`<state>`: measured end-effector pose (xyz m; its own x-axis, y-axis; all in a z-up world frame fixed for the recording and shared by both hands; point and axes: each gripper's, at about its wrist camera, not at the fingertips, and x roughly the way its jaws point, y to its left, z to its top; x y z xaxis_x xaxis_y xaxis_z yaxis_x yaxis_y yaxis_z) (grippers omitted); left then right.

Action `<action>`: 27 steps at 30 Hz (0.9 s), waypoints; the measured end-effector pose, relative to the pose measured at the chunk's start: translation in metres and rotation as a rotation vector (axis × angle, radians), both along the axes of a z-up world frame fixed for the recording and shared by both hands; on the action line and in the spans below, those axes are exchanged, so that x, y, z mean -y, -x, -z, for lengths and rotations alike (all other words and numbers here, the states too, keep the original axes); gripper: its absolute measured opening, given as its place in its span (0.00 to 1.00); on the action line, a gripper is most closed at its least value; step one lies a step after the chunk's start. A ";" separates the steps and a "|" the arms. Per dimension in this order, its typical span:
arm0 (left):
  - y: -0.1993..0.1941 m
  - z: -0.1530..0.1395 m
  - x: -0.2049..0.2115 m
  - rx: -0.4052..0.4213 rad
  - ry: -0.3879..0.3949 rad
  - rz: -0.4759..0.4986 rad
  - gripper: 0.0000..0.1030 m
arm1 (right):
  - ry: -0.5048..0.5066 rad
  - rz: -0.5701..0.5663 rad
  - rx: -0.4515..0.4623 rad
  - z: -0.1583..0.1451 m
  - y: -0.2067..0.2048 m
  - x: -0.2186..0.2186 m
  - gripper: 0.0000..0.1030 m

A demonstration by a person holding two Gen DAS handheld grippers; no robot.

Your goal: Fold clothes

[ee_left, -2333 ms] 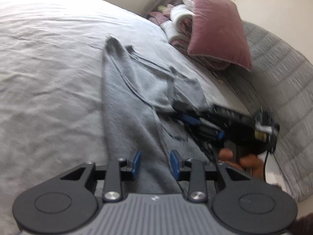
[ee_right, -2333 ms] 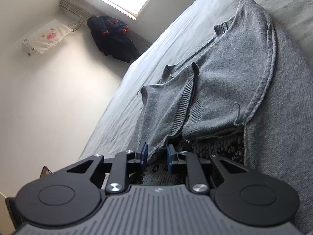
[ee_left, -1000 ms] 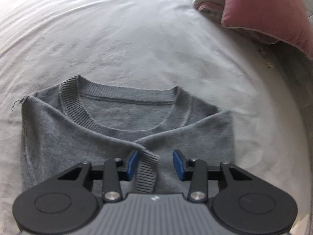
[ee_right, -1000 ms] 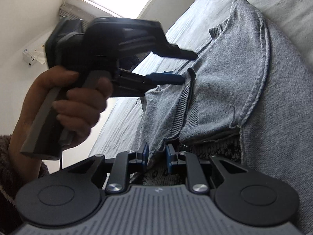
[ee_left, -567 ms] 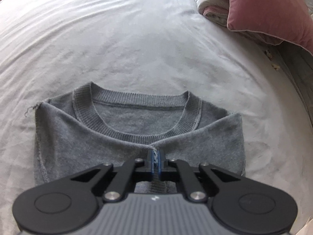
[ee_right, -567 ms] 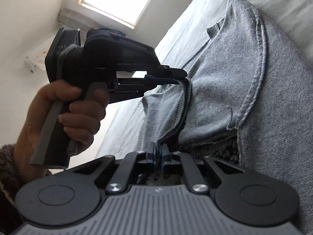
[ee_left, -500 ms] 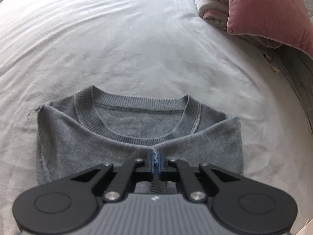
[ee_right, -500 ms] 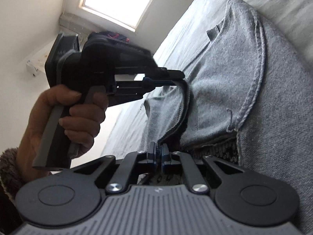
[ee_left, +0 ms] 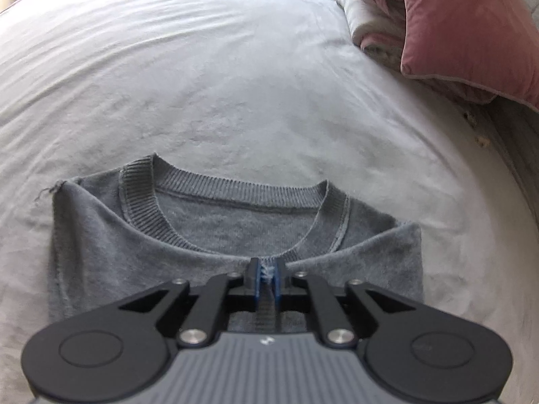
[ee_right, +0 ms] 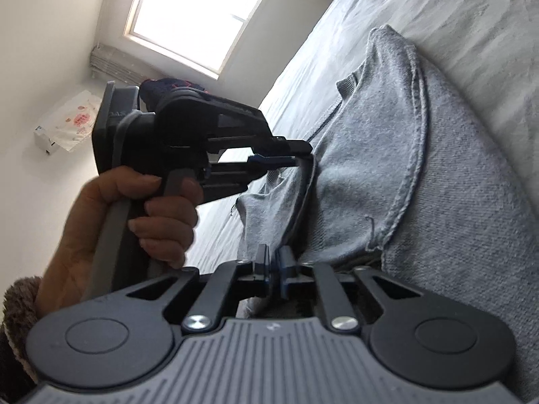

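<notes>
my left tongs (ee_left: 266,271) are pinched narrow on a fold of the one grey sweater (ee_left: 134,245), their jaws just eased a little with cloth between them. my right tongs (ee_right: 274,262) are likewise nearly closed on the sweater's edge, jaws just eased too. the sweater lies spread directly ahead of both tongs on the pale bed (ee_left: 219,77). far right of the left tongs sit one pink pillow (ee_left: 471,27) and one folded blanket (ee_left: 374,10). one window (ee_right: 198,10) glows beyond my left hand (ee_right: 134,215).

Open bed sheet (ee_left: 219,77) ahead; pink pillow (ee_left: 471,30) and seemingly stacked bedding (ee_left: 374,10) block far right
</notes>
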<state>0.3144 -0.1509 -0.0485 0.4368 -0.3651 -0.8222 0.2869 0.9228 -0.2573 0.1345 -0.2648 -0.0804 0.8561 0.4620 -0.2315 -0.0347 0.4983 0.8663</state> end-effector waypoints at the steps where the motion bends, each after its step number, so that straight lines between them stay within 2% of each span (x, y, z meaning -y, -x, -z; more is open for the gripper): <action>1: 0.001 0.000 -0.002 0.008 0.024 0.002 0.20 | -0.006 0.011 0.006 0.000 0.001 0.002 0.15; 6: 0.017 -0.010 -0.019 0.071 0.070 0.035 0.24 | -0.042 0.051 0.027 0.003 0.003 0.011 0.15; 9: 0.036 -0.014 -0.038 0.123 0.088 0.052 0.25 | -0.023 0.056 0.025 0.003 0.002 0.012 0.15; 15: 0.074 0.001 -0.087 0.152 0.144 0.028 0.25 | -0.018 0.064 0.019 0.005 -0.001 0.011 0.15; 18: 0.096 0.015 -0.109 0.164 0.222 0.023 0.25 | -0.010 0.062 0.017 0.006 -0.005 0.010 0.17; 21: 0.119 0.034 -0.129 0.168 0.288 0.018 0.25 | -0.004 0.059 0.020 0.005 -0.008 0.009 0.27; 23: 0.136 0.042 -0.142 0.201 0.346 0.006 0.25 | 0.006 0.059 0.032 0.003 -0.011 0.007 0.30; 27: 0.166 0.053 -0.168 0.195 0.446 -0.064 0.26 | 0.028 0.067 0.040 0.000 -0.015 0.004 0.32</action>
<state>0.1480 0.0173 -0.1014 0.6005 -0.6299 -0.4925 0.3151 0.7525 -0.5783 0.1493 -0.2684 -0.0801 0.8935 0.3977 -0.2084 -0.0350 0.5244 0.8508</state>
